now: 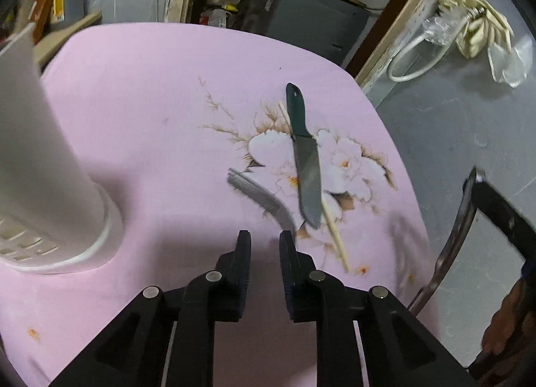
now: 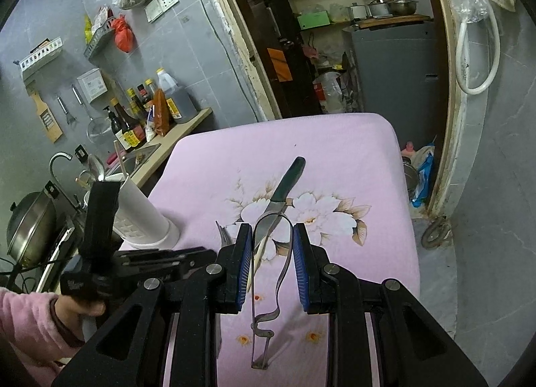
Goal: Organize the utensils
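Tongs (image 2: 273, 263) between right gripper (image 2: 272, 264) fingers, parted, contact unclear | left gripper (image 1: 264, 269) parted, empty

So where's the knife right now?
The knife lies on the pink cloth, over the flower print, crossing a chopstick, with the fork just left, in the left wrist view.

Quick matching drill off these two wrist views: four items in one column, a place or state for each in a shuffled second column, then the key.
Things:
1. knife
2. chopstick
3. white holder
4. metal tongs

States:
A. stands upright at the cloth's left side
B. lies partly under the blade
C. sits between the right gripper's open fingers
D. dark green handle, lies across the flower print

Pairs: 1-D, 2-B, 3-A, 4-C
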`<action>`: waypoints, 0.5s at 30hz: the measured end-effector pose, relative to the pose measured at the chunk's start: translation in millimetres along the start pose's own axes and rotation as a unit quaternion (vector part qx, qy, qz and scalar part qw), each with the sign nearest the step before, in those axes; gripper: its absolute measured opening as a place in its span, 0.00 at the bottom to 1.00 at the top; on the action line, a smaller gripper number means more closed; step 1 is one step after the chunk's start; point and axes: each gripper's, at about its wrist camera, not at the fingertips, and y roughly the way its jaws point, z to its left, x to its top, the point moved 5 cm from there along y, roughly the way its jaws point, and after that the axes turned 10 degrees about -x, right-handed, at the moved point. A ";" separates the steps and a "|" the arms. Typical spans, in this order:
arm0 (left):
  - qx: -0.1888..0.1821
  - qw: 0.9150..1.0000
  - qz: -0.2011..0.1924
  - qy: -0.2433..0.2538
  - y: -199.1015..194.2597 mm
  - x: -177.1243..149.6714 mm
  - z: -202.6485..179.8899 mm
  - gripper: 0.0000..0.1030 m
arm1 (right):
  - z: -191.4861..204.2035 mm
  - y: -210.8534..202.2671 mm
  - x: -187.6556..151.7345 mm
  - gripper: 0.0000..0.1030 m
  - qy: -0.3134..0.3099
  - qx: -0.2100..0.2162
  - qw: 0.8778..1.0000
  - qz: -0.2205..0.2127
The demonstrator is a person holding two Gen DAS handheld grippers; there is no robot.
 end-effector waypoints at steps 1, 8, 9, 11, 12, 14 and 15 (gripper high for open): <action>-0.008 1.000 -0.003 -0.004 0.8 4.2 -1.6 0.19 | 0.0 0.2 -0.3 0.21 -0.002 -0.001 1.000 0.001; -0.014 0.999 0.005 -0.032 12.8 23.6 -6.1 0.31 | -6.7 0.3 -0.3 0.21 0.006 -0.004 1.000 0.000; -0.006 0.999 0.014 -0.036 18.2 25.6 -5.8 0.31 | -6.3 0.3 -0.3 0.21 0.007 -0.004 1.000 -0.001; 0.006 0.998 0.036 -0.057 27.5 28.8 -1.3 0.31 | -5.1 -0.1 -0.8 0.21 0.007 -0.005 1.000 -0.001; 0.011 0.997 0.042 -0.063 29.1 29.8 0.9 0.31 | -5.6 -0.1 -0.8 0.21 0.006 -0.005 1.000 -0.002; 0.024 0.996 0.053 -0.065 33.1 30.0 2.0 0.29 | -6.2 0.0 -1.0 0.21 0.006 -0.006 1.000 -0.002; 0.027 0.996 0.052 -0.064 32.6 31.7 1.0 0.24 | -6.4 -0.1 -0.9 0.21 0.006 -0.007 1.000 -0.002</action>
